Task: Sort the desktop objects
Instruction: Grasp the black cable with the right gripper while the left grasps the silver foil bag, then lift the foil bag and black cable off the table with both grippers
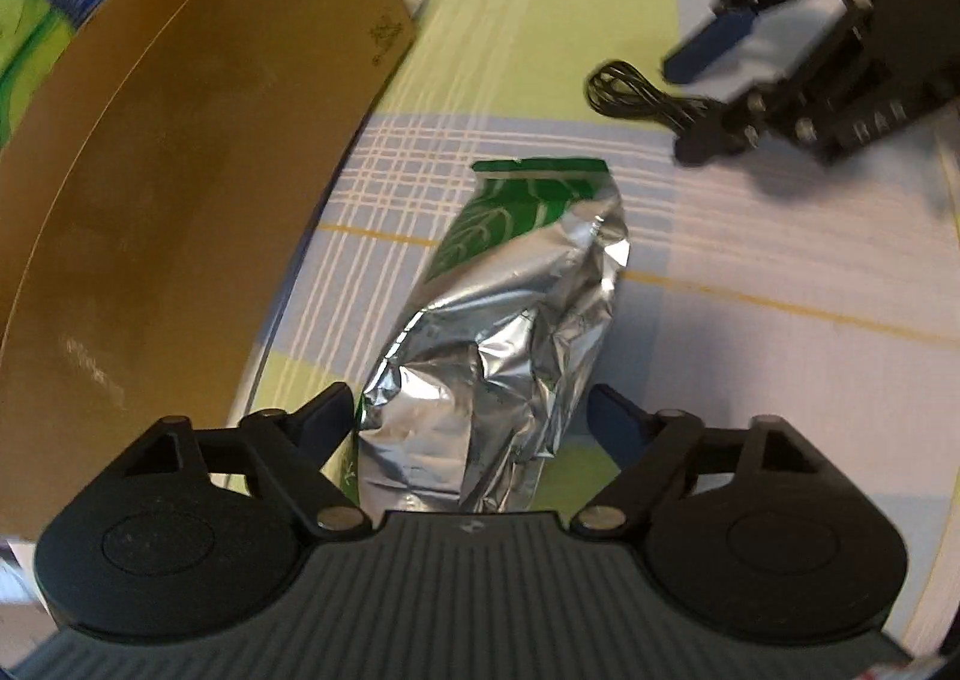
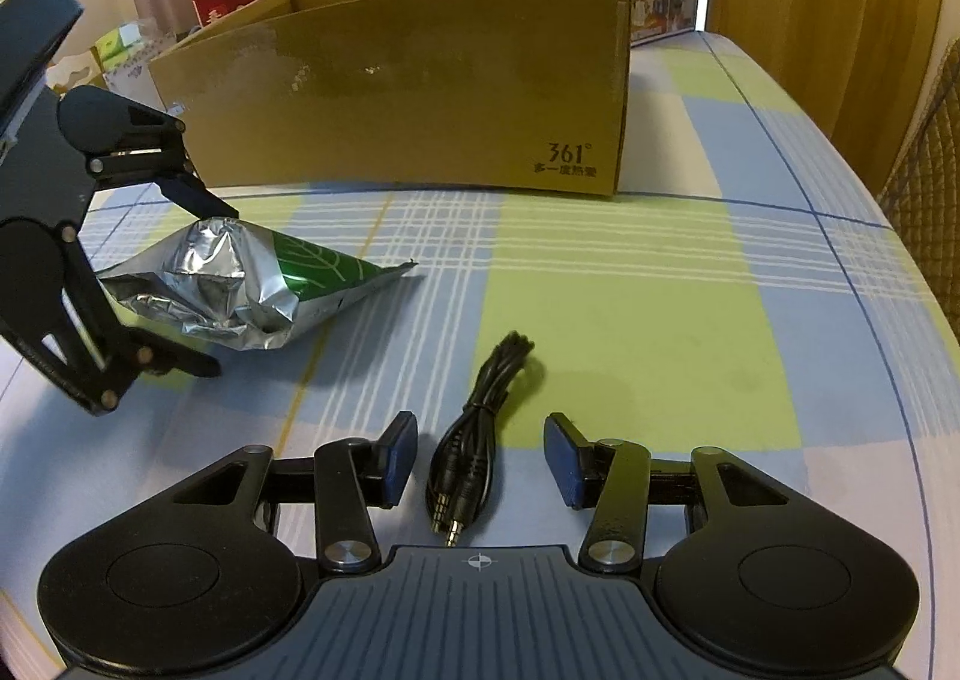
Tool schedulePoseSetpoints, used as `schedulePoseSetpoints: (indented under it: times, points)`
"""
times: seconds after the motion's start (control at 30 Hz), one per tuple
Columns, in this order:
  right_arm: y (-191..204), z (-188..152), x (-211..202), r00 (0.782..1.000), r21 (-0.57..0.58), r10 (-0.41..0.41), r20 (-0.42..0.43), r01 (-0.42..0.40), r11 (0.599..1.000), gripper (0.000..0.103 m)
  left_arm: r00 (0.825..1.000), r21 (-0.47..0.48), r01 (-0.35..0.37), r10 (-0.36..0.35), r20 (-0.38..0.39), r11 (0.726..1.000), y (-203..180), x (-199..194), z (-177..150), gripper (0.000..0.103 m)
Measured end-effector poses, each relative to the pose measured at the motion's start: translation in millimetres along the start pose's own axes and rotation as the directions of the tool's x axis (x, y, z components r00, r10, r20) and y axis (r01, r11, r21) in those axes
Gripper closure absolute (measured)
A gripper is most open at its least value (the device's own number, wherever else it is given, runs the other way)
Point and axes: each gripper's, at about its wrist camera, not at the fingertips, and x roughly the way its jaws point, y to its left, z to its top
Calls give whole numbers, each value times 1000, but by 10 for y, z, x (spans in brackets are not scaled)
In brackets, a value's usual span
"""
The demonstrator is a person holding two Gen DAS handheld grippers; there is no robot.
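Bench: plaid cloth, blue, green and white. Cardboard box, open top, stands at the far side; landmark for all below. Foil pouch, silver with green print, crumpled, lies just in front of box, toward its left end. Left gripper jaws spread wide, straddling pouch, pads not touching it. Black audio cable, coiled, lies well in front of box. Right gripper jaws released, either side of cable.
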Motion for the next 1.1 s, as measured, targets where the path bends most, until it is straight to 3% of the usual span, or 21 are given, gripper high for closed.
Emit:
schedulePoseSetpoints:
  times: [0.13, 0.2, 0.27, 0.4, 0.47, 0.53, 0.6, 0.7, 0.9, 1.1]
  points:
    - [25, 10, 18, 1000, -9, 7, 1, -6, 1000, 59, 1000, -138, -5, 4, -7, 990, 75, -47, -16, 42]
    - [34, 7, 11, 1000, -21, 6, -1, -6, 1000, 75, 1000, -270, 4, -7, -13, 963, 114, -94, -3, 45]
    - [48, -16, -7, 1000, -49, 1, -3, -1, 999, 85, 1000, -390, 11, -16, -11, 921, 103, -144, -15, 46]
    - [36, -92, -96, 1000, -65, 10, -21, -11, 998, 86, 999, -623, 29, -38, -2, 781, -8, -247, -35, 48]
    - [14, -141, -159, 1000, -68, 14, -27, -16, 998, 86, 998, -675, 65, -55, 36, 735, -88, -324, -37, 50]
    - [-27, -196, -230, 999, -67, 14, -33, -16, 998, 86, 996, -676, 89, -65, 61, 732, -198, -377, -51, 47]
    - [-82, -248, -280, 999, -58, 11, -39, -13, 998, 86, 998, -643, 66, -46, 47, 763, -302, -363, -31, 32]
    - [-137, -288, -321, 999, -43, 2, -34, -4, 999, 86, 1000, -619, 23, -15, 18, 785, -355, -308, 9, 24]
    - [-88, -276, -338, 1000, -68, 1, 7, -1, 998, 86, 1000, -686, 11, 0, 15, 728, -272, -219, 71, 18]
    - [-86, -313, -275, 1000, -91, -3, 7, 3, 996, 83, 1000, -687, -24, 7, -28, 726, -265, -41, 158, 22]
